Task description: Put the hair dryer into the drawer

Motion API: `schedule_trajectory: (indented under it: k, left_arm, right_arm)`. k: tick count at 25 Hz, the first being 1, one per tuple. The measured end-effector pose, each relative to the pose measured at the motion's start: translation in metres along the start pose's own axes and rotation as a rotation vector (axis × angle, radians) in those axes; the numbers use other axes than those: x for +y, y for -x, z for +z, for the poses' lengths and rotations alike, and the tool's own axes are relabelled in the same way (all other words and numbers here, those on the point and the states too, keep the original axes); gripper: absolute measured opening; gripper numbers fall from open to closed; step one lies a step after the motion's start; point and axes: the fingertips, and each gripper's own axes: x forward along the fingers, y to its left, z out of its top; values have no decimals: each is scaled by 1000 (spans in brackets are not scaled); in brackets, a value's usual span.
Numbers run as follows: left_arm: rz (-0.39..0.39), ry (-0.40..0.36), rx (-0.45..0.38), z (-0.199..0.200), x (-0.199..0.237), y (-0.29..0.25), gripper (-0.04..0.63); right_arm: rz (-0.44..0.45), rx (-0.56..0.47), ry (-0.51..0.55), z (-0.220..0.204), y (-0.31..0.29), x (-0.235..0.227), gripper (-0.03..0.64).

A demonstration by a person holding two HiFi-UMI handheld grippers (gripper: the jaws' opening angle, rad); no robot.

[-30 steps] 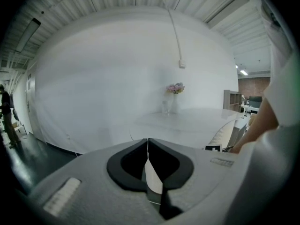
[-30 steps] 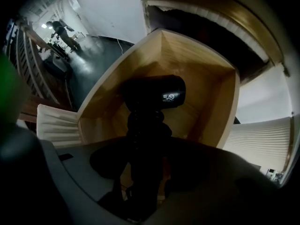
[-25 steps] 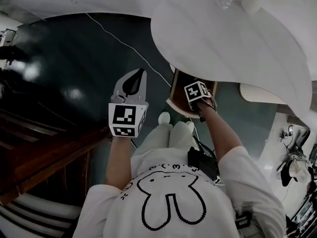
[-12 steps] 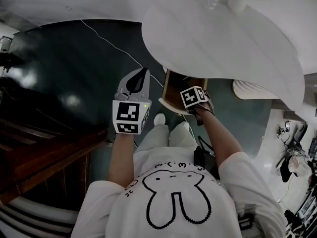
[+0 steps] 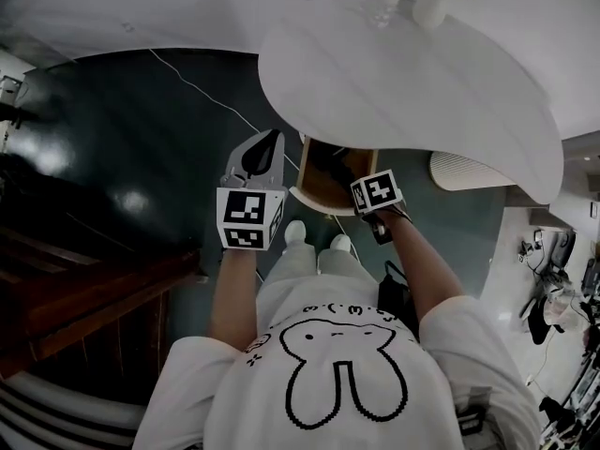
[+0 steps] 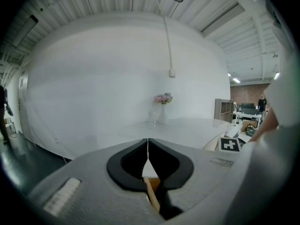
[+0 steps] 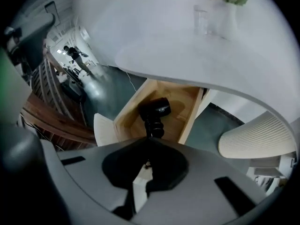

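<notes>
Beneath the rim of the white round table (image 5: 403,82), a light wooden drawer (image 7: 127,110) is being shown pulled open. The black hair dryer (image 7: 154,112) is being carried inside it, lying on the drawer's floor with its ribbed handle turned toward the right gripper (image 7: 149,146). That gripper is being held above the drawer, pointed down at it and apart from the dryer. Its jaws are being pressed tip to tip with nothing between them. Just left of the drawer, over the dark glossy floor (image 5: 141,129), the left gripper (image 6: 148,146) is being held, its jaws likewise being kept together and empty. On the table's far side, a clear glass (image 7: 200,18) and a white vase of pale flowers (image 7: 229,18) are being displayed side by side.
</notes>
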Motion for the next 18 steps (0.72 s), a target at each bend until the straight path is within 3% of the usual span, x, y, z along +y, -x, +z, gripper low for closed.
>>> schedule_trajectory:
  k: [6, 11, 18]
  left_arm:
    - [4, -1, -44, 21, -3, -1, 17]
    - [-1, -10, -86, 42, -6, -9, 17]
    - [-28, -46, -142, 74, -19, -11, 17]
  right_arm:
    - [61, -108, 23, 24, 45, 5, 0]
    - [41, -210, 100, 49, 84, 5, 0]
    - [48, -403, -25, 84, 142, -4, 0]
